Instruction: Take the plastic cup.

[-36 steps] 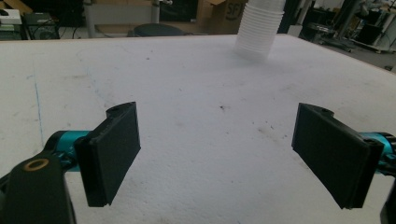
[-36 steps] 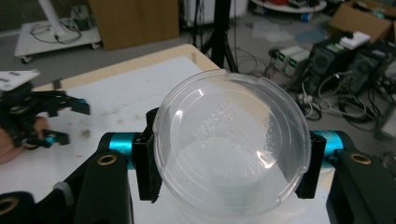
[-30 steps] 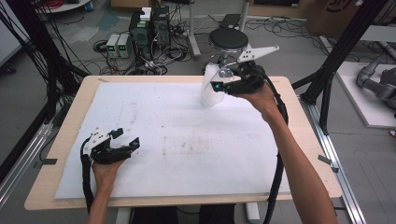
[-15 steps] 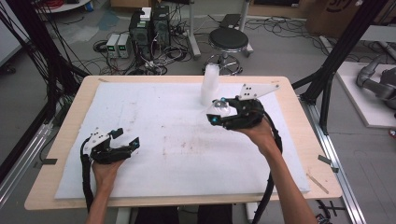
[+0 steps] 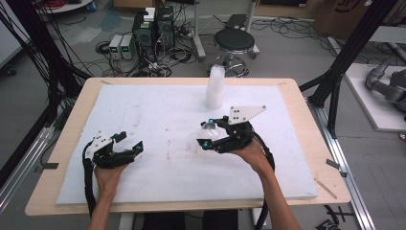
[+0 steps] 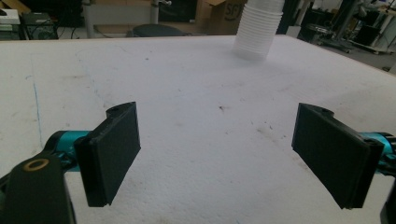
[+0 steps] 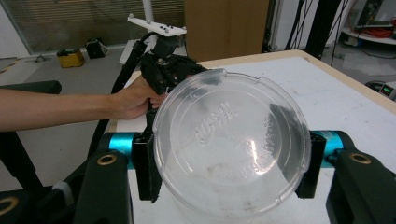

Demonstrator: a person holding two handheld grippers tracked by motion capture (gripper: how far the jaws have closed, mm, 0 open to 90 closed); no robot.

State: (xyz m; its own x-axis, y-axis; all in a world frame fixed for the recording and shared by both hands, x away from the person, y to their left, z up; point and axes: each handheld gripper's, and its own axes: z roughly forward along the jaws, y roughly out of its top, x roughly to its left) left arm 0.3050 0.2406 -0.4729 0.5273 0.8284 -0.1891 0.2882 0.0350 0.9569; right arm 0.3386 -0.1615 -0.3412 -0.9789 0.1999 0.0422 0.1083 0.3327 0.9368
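My right gripper (image 7: 231, 172) pinches a clear cup (image 7: 231, 149) across its sides, thin, light and likely crushable, while my left gripper (image 6: 231, 154) rests spread wide.

On the table (image 5: 306, 143) lay one white foam sheet (image 5: 158, 120), and on it stood one stack of white cups (image 5: 215, 86), its cup count too blurred to tell. There were two grippers, the left gripper (image 5: 125, 143) and the right gripper (image 5: 206, 135), and one clear plastic cup (image 7: 231, 149) sat between the right one's jaws. Beyond the table stood one round black stool (image 5: 234, 40).
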